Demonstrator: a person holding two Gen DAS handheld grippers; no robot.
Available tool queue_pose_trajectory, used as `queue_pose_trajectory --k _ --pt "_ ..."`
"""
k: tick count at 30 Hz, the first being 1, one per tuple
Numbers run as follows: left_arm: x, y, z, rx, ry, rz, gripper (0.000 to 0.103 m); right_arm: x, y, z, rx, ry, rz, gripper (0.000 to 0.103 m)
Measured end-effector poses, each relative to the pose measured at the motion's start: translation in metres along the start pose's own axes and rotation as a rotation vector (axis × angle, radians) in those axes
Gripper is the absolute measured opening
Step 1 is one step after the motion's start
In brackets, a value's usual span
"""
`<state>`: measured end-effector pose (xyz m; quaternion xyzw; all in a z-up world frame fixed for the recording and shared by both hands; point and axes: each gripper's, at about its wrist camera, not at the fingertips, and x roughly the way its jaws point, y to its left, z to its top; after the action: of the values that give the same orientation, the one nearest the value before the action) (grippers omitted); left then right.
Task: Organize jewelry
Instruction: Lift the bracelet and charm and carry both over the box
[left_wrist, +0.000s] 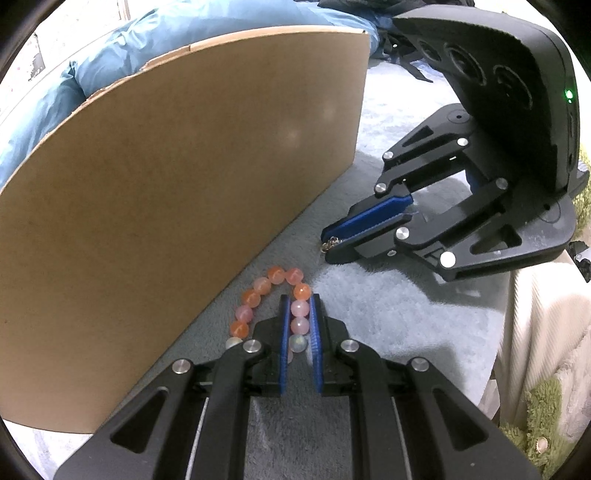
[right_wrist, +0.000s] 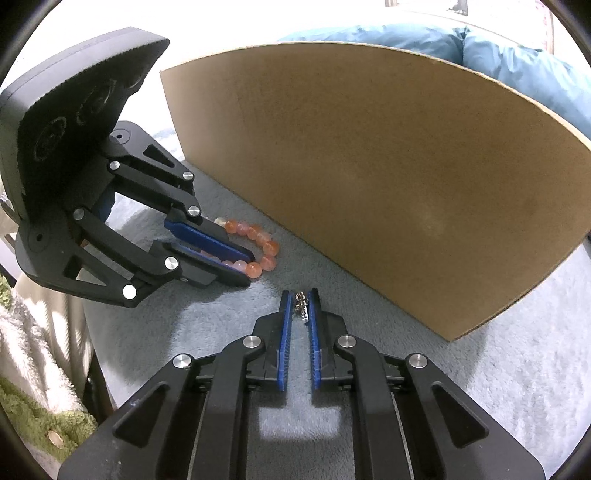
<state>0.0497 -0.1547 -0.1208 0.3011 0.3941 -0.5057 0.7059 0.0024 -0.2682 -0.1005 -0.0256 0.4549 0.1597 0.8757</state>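
Note:
A bracelet of orange and pink beads (left_wrist: 258, 291) lies on the grey fleece next to a cardboard box (left_wrist: 184, 192). My left gripper (left_wrist: 300, 300) is closed down on one side of the bracelet, with pink beads between its blue pads. It shows in the right wrist view (right_wrist: 245, 267) too, with the bracelet (right_wrist: 266, 247) in it. My right gripper (right_wrist: 299, 295) is shut on a small silver chain piece (right_wrist: 302, 306), low over the fleece. In the left wrist view the right gripper (left_wrist: 327, 240) has the chain (left_wrist: 330, 244) hanging at its tips.
The cardboard box wall (right_wrist: 369, 177) stands close behind both grippers. A blue padded cloth (left_wrist: 129, 55) lies behind the box. The grey fleece (right_wrist: 480, 369) ends at an edge on the outer side, with cream cloth (left_wrist: 535, 350) and green rug (right_wrist: 37, 424) below.

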Motion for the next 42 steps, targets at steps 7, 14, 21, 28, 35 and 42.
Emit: queue_pose_trajectory --k 7,14,21,28,35,42 --pt "-0.03 0.008 -0.007 0.002 -0.051 0.034 0.009 -0.02 0.0 -0.006 0.022 -0.045 -0.009 0.003" --pt "-0.072 0.017 -0.007 -0.03 -0.145 0.061 0.009 -0.047 -0.001 -0.006 0.036 -0.099 -0.017 0.003" --pt "-0.099 0.012 0.001 -0.025 -0.2 0.082 0.009 -0.063 -0.001 -0.006 0.071 -0.149 -0.049 0.003" --pt "-0.122 0.011 0.011 -0.027 -0.225 0.099 0.009 -0.09 0.011 0.01 0.092 -0.229 -0.082 0.003" --pt "-0.158 0.009 0.023 -0.07 -0.285 0.111 0.009 -0.116 0.01 0.015 0.132 -0.339 -0.087 0.003" --pt "-0.187 0.012 0.042 -0.078 -0.355 0.118 0.009 -0.139 0.007 0.028 0.145 -0.433 -0.082 0.003"
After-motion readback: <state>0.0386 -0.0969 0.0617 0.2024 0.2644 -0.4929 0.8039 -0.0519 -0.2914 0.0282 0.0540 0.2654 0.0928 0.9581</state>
